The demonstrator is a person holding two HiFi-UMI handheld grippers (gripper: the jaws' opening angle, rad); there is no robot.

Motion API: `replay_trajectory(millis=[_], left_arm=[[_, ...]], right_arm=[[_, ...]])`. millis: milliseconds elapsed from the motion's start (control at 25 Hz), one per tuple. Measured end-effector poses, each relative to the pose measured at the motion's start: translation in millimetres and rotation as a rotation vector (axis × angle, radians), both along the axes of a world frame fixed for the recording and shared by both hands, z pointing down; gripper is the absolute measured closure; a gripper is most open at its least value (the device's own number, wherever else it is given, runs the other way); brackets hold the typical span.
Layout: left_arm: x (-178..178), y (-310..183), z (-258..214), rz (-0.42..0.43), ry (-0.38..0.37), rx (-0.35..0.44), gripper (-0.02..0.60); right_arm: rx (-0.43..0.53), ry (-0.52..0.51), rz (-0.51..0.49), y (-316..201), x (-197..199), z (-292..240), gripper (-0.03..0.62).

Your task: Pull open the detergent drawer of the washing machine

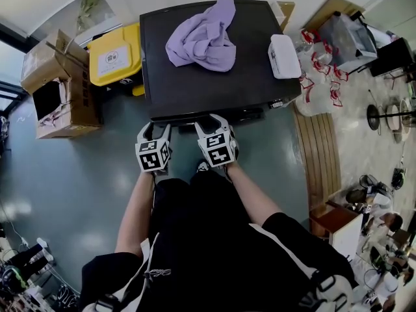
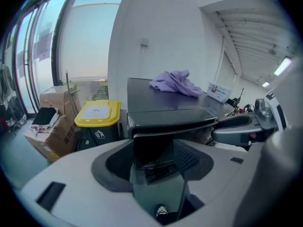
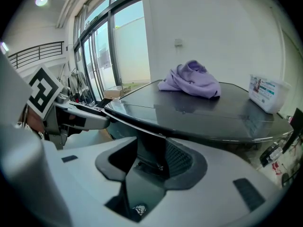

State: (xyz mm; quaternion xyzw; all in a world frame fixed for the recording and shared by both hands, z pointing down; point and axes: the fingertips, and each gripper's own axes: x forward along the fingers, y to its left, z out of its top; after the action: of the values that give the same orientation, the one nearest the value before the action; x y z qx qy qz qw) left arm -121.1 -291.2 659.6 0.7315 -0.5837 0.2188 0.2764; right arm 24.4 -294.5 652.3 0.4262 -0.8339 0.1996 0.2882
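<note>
The black washing machine (image 1: 253, 86) stands right in front of me. Its front face is hidden under the top's edge in the head view. My left gripper (image 1: 155, 129) is at the front left corner and my right gripper (image 1: 213, 120) just beside it, both against the front edge. In the left gripper view the open left gripper (image 2: 156, 161) frames the dark front panel (image 2: 152, 143) under the lip. The right gripper (image 3: 151, 160) also frames the dark panel (image 3: 150, 148), its jaws narrower but apart. I cannot make out the drawer's outline.
A purple cloth (image 1: 203, 38) and a white box (image 1: 283, 56) lie on the machine's top. A yellow-lidded bin (image 1: 116, 54) and cardboard boxes (image 1: 62, 86) stand to the left. Bottles and clutter (image 1: 318, 77) crowd the right side. My legs are below the grippers.
</note>
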Motion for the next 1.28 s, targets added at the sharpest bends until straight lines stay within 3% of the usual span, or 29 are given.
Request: replay_trajectory(millis=[600,800,960,1280], left_arm=[[0.1,12.3,-0.7,0.010,-0.012,0.013,0.333],[1.3,13.2,2.5,0.088,-0.015,0.029,0.333],[2.7,8.6,6.9,0.135,0.030,0.045,0.331],[4.4,5.9,7.9,0.126,0.038,0.053,0.331]], right_arm=[[0.016,-0.006,0.008,11.5,1.4,-2.3,0.405],[0.021,-0.046,-0.038,8.7,1.5,0.3,0.408],[0.012,-0.054,-0.085,3.8,-6.3,8.1,0.362],[0.026,-0.038,-0.064,-2.0,-5.4,10.4,0.376]])
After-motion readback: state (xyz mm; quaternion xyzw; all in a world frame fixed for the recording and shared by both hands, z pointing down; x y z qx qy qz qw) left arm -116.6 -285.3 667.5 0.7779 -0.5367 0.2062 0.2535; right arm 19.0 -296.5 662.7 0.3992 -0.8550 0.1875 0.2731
